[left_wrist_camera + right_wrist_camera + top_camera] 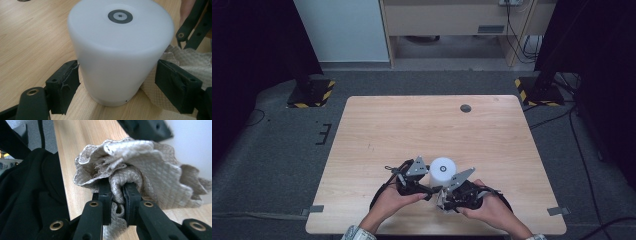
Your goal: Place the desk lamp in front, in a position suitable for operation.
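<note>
A white cylinder (120,52) is standing upright on the table (412,125), between the jaws of the left gripper (117,87). In the left gripper view the jaws are standing wide, one on each side of the cylinder's lower wall. The left jaw is touching or all but touching the wall; the right jaw is standing just off it, with a slim gap showing. A dark ring mark is sitting in the middle of the cylinder's flat top. In the high view the cylinder (442,172) is sitting just ahead of both grippers, between their tips.

A beige cloth (140,172) with a quilted texture is bunched up and pinched in the right gripper (117,192). Its jaws are pressed together on a fold of the cloth, and the rest is fanning out above and to both sides of them. In the left gripper view the cloth (185,62) is lying against the cylinder's base, beside that gripper's right jaw.

In the high view the left gripper (412,177) and right gripper (457,190) are sitting near the table's near edge, each in one of the person's hands.
</note>
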The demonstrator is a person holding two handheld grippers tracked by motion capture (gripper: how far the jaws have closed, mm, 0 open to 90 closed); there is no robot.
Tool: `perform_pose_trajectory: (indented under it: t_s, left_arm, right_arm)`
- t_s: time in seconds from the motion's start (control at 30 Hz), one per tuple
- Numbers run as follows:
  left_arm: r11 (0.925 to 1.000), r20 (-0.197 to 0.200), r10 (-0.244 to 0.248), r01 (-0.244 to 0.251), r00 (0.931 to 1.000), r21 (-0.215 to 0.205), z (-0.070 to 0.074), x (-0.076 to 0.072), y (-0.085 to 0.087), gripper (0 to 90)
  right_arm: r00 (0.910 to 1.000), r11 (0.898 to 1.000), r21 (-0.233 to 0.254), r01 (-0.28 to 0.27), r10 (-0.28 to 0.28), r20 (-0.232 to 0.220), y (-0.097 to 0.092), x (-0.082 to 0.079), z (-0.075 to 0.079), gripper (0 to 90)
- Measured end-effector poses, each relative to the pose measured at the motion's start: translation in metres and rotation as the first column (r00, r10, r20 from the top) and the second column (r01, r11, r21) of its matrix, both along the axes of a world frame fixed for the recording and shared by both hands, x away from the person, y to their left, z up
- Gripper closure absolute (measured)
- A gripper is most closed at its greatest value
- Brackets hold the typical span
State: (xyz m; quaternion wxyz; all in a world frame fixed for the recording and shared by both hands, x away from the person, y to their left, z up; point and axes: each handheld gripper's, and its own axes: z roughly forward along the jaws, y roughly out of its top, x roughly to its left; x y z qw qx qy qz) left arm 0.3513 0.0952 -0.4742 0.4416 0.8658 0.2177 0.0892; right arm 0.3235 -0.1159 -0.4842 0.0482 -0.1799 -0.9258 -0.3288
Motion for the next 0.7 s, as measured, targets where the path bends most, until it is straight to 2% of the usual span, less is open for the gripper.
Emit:
perform_pose_trajectory:
  t_s: [0.2,0.33,0.47,0.5,0.53,0.57,0.7]
  left_arm:
    - [1.0,0.001,-0.001,0.001,1.0,-0.005,0.0,0.0,0.001,20.7]
    - [1.0,-0.001,-0.004,0.004,1.0,-0.007,0.001,0.0,0.002,21.7]
    - [1.0,-0.001,-0.005,0.005,1.0,-0.009,0.001,0.0,0.003,21.9]
    - [1.0,0.0,-0.006,0.006,1.0,-0.008,0.001,0.0,0.003,21.9]
    - [1.0,0.0,-0.005,0.005,1.0,-0.007,0.001,0.0,0.003,22.0]
    - [1.0,0.002,-0.006,0.006,1.0,-0.006,0.001,0.0,0.003,22.0]
    - [1.0,0.003,-0.006,0.006,1.0,-0.006,0.001,0.0,0.003,22.1]
  right_arm:
    - [0.9999,1.0,0.017,0.008,-0.008,0.009,-0.003,-0.001,0.003,79.8]
    - [0.9994,0.999,0.04,0.02,-0.022,0.028,-0.009,-0.002,0.015,79.8]
    - [0.9973,0.997,0.067,0.03,-0.034,0.065,-0.017,-0.002,0.034,79.7]
    - [0.9973,0.997,0.067,0.03,-0.034,0.065,-0.017,-0.002,0.034,79.7]
    - [0.9958,0.997,0.078,0.028,-0.035,0.084,-0.019,-0.002,0.043,79.7]
    - [0.9956,0.996,0.083,0.031,-0.038,0.085,-0.02,-0.003,0.046,79.7]
    - [0.9948,0.996,0.082,0.029,-0.036,0.095,-0.019,-0.002,0.049,79.7]
